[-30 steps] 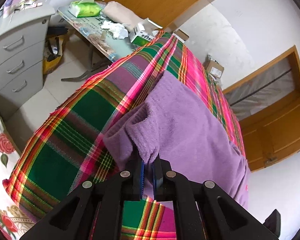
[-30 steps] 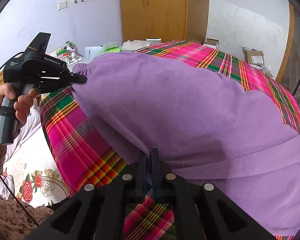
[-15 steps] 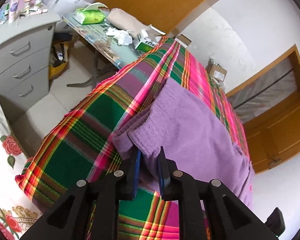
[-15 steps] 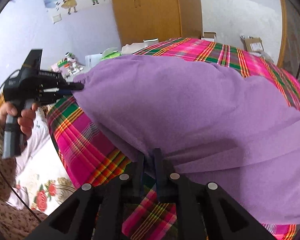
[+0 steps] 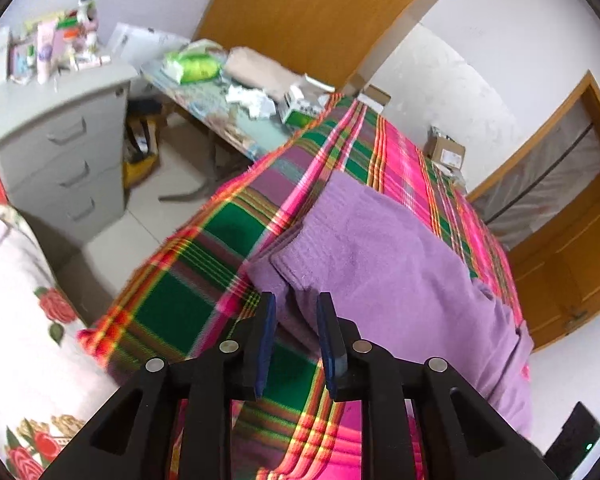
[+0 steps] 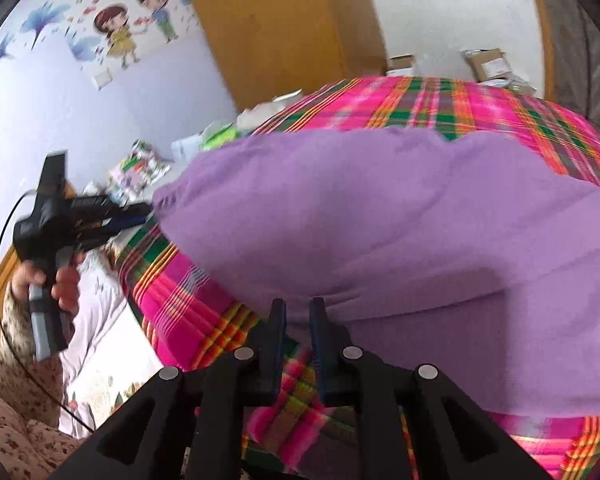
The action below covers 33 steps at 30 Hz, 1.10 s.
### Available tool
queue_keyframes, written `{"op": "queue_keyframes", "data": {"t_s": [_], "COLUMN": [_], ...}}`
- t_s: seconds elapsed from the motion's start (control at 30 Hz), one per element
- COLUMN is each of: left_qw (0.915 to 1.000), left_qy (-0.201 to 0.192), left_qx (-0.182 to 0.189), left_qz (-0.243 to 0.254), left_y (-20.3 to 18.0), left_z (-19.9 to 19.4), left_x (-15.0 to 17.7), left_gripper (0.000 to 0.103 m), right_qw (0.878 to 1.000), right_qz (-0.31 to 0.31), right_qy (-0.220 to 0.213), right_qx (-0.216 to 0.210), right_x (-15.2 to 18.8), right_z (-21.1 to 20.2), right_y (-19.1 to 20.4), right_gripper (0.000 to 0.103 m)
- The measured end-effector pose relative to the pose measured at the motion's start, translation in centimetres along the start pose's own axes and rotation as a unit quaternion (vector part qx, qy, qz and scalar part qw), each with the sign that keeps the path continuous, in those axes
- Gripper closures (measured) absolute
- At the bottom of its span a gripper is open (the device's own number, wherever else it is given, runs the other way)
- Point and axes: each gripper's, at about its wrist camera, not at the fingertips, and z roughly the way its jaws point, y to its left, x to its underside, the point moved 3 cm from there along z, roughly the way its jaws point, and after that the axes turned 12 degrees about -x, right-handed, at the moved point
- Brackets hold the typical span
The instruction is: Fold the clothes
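A purple garment (image 5: 380, 264) lies folded on a plaid cloth (image 5: 188, 256) that covers the surface. In the left wrist view my left gripper (image 5: 296, 300) is open just short of the garment's near corner, with nothing between its pads. In the right wrist view the same purple garment (image 6: 380, 220) spreads wide over the plaid cloth (image 6: 180, 288). My right gripper (image 6: 298, 304) is open by a narrow gap at the garment's near edge. The left gripper (image 6: 136, 214), held by a hand (image 6: 60, 280), points at the garment's left corner.
A grey drawer cabinet (image 5: 60, 136) with toiletries on top and a cluttered side table (image 5: 228, 100) stand to the left. A wooden wardrobe (image 5: 320, 12) rises behind. Floral bedding (image 5: 16, 320) lies at the near left. A cardboard box (image 5: 444, 150) sits beyond the plaid cloth.
Both grippers were shut on the garment's corners and have let go. The left has opened wide and pulled back. The garment now rests flat on the plaid cloth.
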Motion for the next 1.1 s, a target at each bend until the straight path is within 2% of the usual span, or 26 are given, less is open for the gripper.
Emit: {"op": "queue_keyframes", "data": {"t_s": [0.07, 0.17, 0.27, 0.33, 0.37, 0.53, 0.67, 0.87, 1.0, 1.1], "left_qw": [0.9996, 0.9956, 0.9885, 0.9802, 0.974, 0.9426, 0.9324, 0.9297, 0.9255, 0.9206], "left_qy": [-0.024, -0.044, -0.021, -0.003, 0.004, 0.025, 0.039, 0.05, 0.05, 0.042], "left_qx": [-0.001, 0.02, 0.065, 0.091, 0.103, 0.143, 0.151, 0.154, 0.16, 0.16], "left_qz": [0.016, 0.08, 0.135, 0.176, 0.202, 0.301, 0.326, 0.331, 0.339, 0.353], "left_y": [-0.8, -3.6, -7.1, -9.6, -10.9, -16.3, -18.0, -17.9, -17.8, -17.8], "left_z": [-1.1, -1.8, -1.1, -0.5, -0.2, 0.3, 1.2, 1.8, 1.7, 1.5], "left_x": [0.4, 1.2, 2.9, 4.4, 5.4, 9.6, 11.3, 12.1, 12.3, 12.6], "left_gripper": [0.082, 0.079, 0.078, 0.078, 0.078, 0.078, 0.078, 0.078, 0.078, 0.078], "right_qw": [1.0, 0.997, 0.992, 0.989, 0.987, 0.978, 0.971, 0.963, 0.959, 0.955], "right_qz": [0.021, 0.05, 0.073, 0.083, 0.089, 0.116, 0.147, 0.151, 0.172, 0.181], "right_qy": [-0.015, -0.038, -0.061, -0.073, -0.077, -0.096, -0.104, -0.108, -0.114, -0.107], "right_qx": [0.017, 0.044, 0.077, 0.099, 0.109, 0.146, 0.157, 0.197, 0.194, 0.208], "right_x": [0.1, 0.4, 0.5, 0.6, 0.6, 0.2, -0.9, -3.2, -5.2, -6.7], "right_z": [-1.0, -2.6, -4.3, -5.4, -5.8, -7.9, -8.4, -7.8, -7.2, -6.2], "right_y": [-1.3, -3.2, -5.0, -6.1, -6.6, -9.2, -12.0, -14.9, -16.8, -17.9], "right_gripper": [0.09, 0.09, 0.088, 0.084, 0.08, 0.074, 0.072, 0.067, 0.063, 0.06]}}
